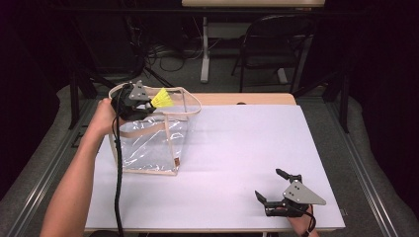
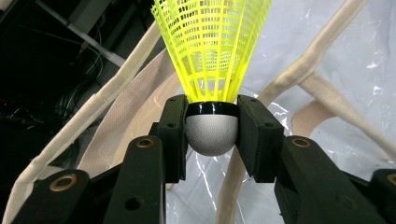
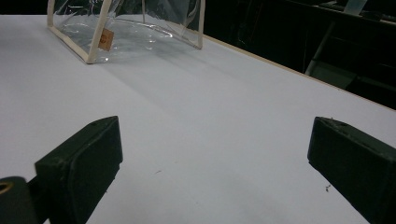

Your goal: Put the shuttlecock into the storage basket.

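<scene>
A yellow plastic shuttlecock [image 1: 162, 98] with a grey cork head [image 2: 211, 134] is clamped by its head between the jaws of my left gripper [image 1: 148, 104]. That gripper hangs over the open mouth of a clear plastic tote bag [image 1: 150, 140] with beige trim and straps [image 2: 116, 93], which stands at the table's left. The shuttlecock's skirt [image 2: 212, 42] points away from the gripper, over the bag's opening. My right gripper [image 1: 272, 185] rests near the table's front right corner, jaws wide open with nothing between them; its black pads [image 3: 79, 165] frame bare table.
The white table top [image 1: 237, 148] stretches between the bag and the right gripper. The bag [image 3: 126, 28] stands far off in the right gripper view. A black chair [image 1: 276, 44] and a table leg [image 1: 204, 49] stand beyond the far edge, with cables on the floor.
</scene>
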{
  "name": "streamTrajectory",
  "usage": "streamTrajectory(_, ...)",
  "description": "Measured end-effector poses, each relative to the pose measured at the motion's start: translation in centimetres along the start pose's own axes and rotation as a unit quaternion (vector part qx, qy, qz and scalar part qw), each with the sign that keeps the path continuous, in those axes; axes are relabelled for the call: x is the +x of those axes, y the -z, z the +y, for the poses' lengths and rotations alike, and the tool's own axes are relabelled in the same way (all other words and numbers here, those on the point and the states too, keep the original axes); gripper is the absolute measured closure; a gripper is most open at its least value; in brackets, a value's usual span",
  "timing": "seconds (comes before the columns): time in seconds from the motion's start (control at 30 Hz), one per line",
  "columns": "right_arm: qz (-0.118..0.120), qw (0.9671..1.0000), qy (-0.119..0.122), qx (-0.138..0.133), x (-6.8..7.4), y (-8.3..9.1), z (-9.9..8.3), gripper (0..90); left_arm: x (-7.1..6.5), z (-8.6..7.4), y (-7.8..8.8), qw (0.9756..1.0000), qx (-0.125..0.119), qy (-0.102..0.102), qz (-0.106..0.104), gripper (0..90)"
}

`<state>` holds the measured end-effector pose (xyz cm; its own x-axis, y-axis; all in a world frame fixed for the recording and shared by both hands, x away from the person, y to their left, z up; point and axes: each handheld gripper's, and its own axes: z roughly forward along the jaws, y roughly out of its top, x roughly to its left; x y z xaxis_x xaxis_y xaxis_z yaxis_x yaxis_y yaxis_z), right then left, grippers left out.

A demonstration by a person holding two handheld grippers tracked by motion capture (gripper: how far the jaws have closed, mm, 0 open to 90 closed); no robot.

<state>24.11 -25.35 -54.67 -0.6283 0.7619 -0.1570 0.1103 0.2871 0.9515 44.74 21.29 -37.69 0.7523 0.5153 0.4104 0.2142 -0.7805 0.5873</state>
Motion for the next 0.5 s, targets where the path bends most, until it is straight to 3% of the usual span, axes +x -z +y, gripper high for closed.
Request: streamTrajectory(0.5,0.001,1.0000,0.001,0.002,0.03,0.00,0.00,2.8,0.62,-0.69,0.15,0.9996,0.028,0.009,0.003,64.7)
